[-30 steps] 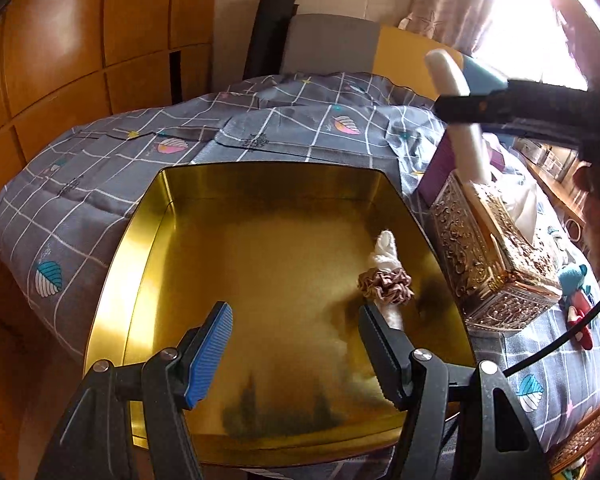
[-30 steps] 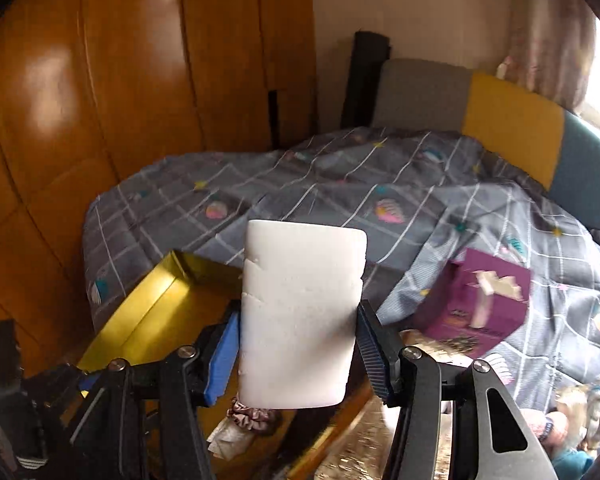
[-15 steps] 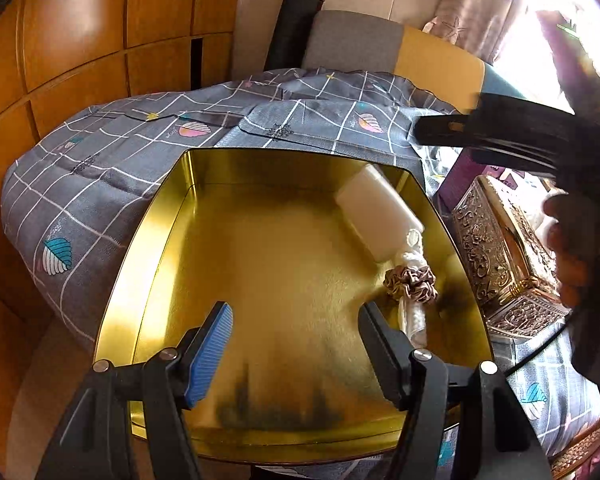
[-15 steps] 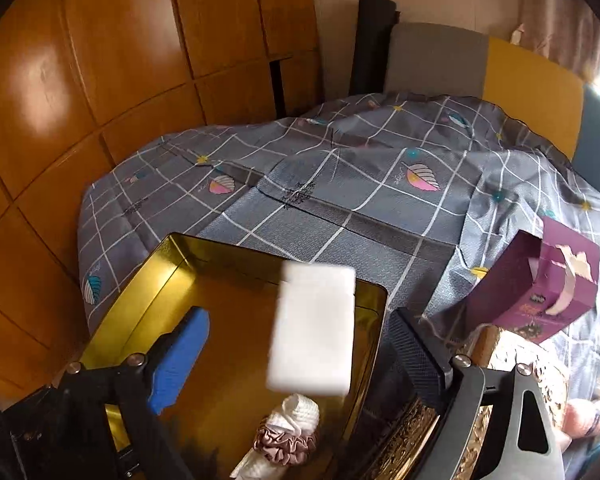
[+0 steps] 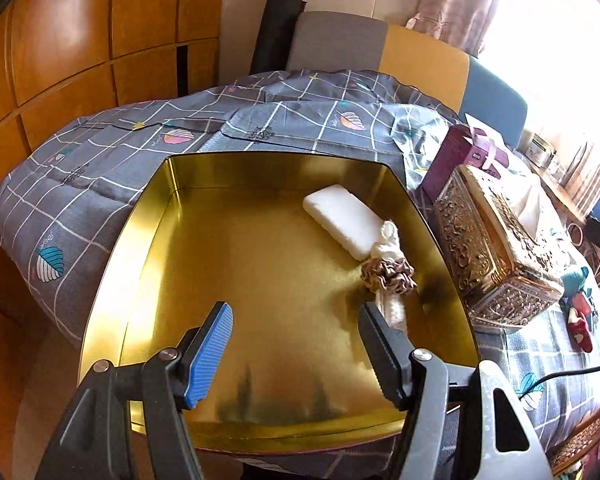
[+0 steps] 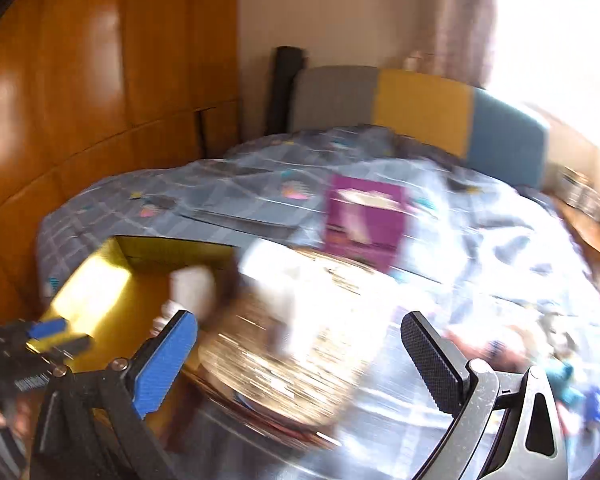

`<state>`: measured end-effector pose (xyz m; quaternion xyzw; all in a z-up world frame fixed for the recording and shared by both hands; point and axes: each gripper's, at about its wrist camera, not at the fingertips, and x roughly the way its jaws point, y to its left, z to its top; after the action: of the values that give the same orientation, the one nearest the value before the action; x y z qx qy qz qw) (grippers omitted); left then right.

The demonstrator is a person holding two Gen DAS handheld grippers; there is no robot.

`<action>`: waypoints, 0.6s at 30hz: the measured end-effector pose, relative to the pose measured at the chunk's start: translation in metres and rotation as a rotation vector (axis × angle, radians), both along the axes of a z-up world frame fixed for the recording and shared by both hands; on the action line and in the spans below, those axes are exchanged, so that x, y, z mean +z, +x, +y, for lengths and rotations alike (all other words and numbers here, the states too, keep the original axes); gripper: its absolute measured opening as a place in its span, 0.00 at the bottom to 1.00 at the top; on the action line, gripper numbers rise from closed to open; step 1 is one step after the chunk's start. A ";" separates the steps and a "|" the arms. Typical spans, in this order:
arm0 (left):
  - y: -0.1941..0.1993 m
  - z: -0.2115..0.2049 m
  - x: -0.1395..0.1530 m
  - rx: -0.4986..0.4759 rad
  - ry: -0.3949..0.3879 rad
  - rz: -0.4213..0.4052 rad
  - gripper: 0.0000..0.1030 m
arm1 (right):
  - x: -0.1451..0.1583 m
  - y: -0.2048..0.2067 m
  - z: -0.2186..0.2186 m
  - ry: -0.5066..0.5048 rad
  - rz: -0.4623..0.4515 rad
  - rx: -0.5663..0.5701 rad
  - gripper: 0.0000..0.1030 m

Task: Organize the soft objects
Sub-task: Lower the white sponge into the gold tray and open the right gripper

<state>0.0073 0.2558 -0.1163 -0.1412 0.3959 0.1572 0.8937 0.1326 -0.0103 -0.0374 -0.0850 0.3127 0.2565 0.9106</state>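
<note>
A gold tin tray point(image 5: 148, 240) lies on the bed. In it, at the right side, lie a white sponge block point(image 5: 342, 220), a white knotted cloth point(image 5: 388, 240) and a brown scrunchie point(image 5: 390, 276). My left gripper point(image 5: 296, 332) is open and empty over the tray's near part. My right gripper point(image 6: 300, 344) is open and empty, over an ornate gold box point(image 6: 284, 356); its view is blurred. The tray point(image 6: 96, 292) and sponge point(image 6: 192, 288) show at its left.
An ornate gold box point(image 5: 496, 248) stands right of the tray, a purple box point(image 5: 456, 156) behind it. A small teal and red plush toy point(image 5: 578, 304) lies at the far right. The grey checked bedspread point(image 5: 100, 168) surrounds the tray. Wooden wardrobe panels point(image 5: 80, 40) are to the left.
My right gripper opened and dropped the white sponge into the tray beside the cloth and scrunchie, then swung right, away from the tray. My left gripper stayed open.
</note>
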 end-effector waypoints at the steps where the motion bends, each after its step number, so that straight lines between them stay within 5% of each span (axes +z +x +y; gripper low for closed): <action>1: 0.000 -0.002 0.000 -0.003 0.001 0.004 0.64 | 0.001 0.001 -0.017 0.006 0.007 -0.027 1.00; 6: 0.001 -0.013 0.001 -0.022 0.015 0.011 0.64 | 0.020 -0.008 -0.113 0.027 -0.015 -0.177 1.00; 10: 0.007 -0.026 0.001 -0.048 0.033 0.034 0.64 | 0.057 -0.030 -0.204 0.049 -0.139 -0.350 1.00; 18: 0.023 -0.068 0.011 -0.108 0.099 0.073 0.64 | 0.094 -0.049 -0.363 0.358 -0.317 -0.641 1.00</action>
<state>0.0299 0.1880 -0.1050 -0.0696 0.4272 0.1331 0.8916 0.0834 -0.3738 0.0568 0.1384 0.1294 -0.0066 0.9819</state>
